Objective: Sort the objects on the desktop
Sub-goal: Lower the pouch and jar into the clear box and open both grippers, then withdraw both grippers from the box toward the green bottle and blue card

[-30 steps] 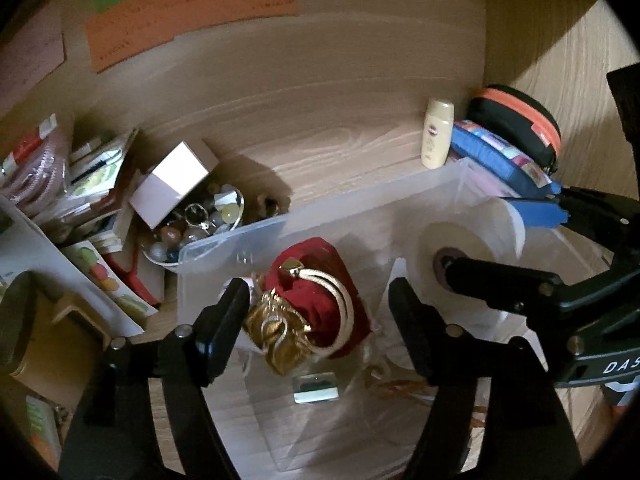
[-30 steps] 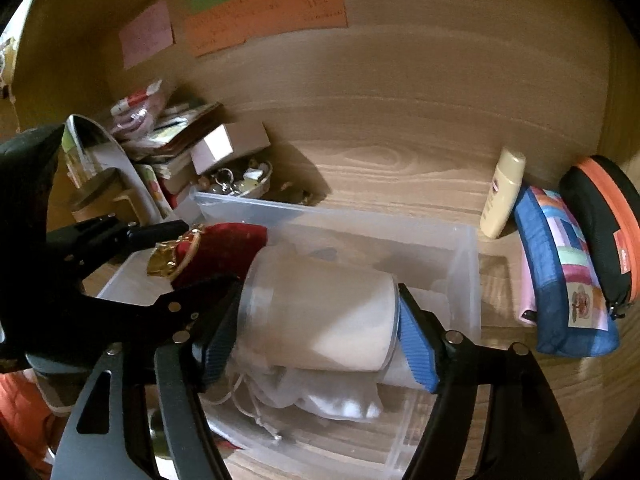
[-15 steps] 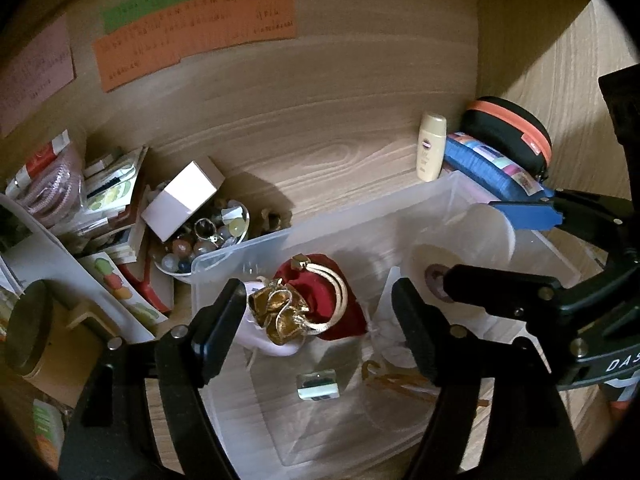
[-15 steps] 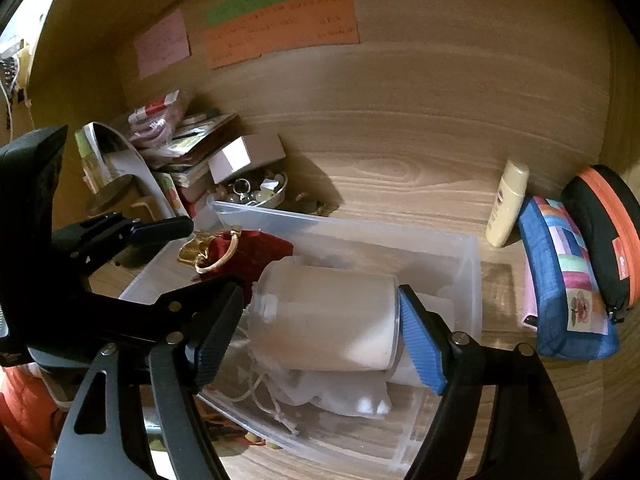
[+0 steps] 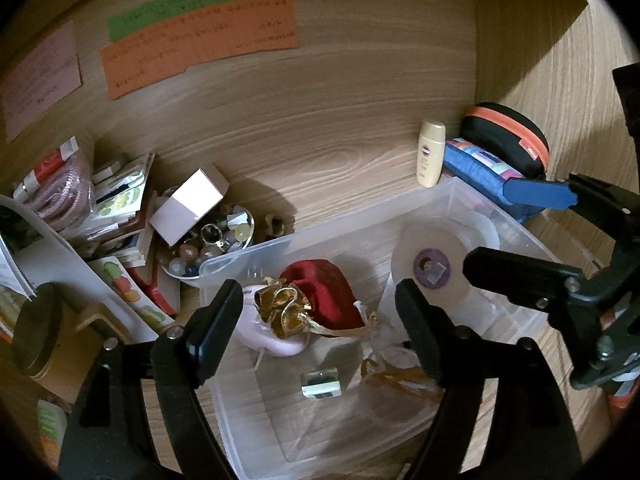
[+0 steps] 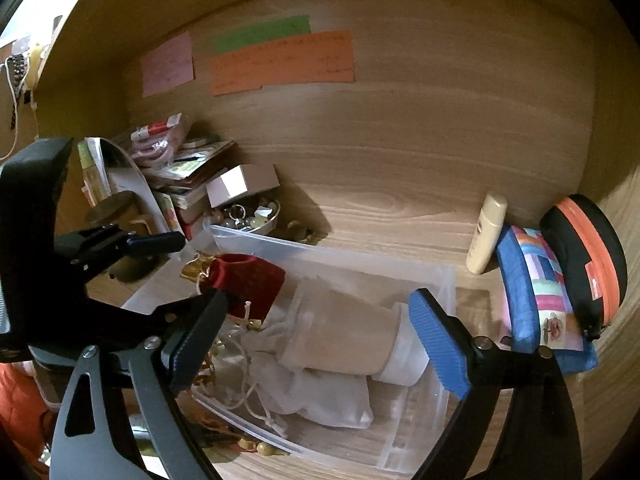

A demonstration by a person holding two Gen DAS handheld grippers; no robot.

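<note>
Clear plastic bin [image 5: 256, 246] on wooden surface [image 5: 340, 164], holds red pouch [image 5: 324, 294] with gold trim, pink item [image 5: 264, 334] beneath pouch, white jar [image 6: 348, 334] lying on side atop white drawstring bag [image 6: 320, 392]

Left tool [image 5: 316, 330] spread wide above pouch, grips nothing
Right tool [image 6: 316, 344] spread wide either side of jar, pads apart from it

Left of bin: bowl of beads [image 5: 212, 240], white box [image 5: 188, 204] resting on it
Right of bin: cream bottle [image 6: 486, 234] upright, blue pencil case [image 6: 536, 300], black-orange case [image 6: 588, 256]
</note>
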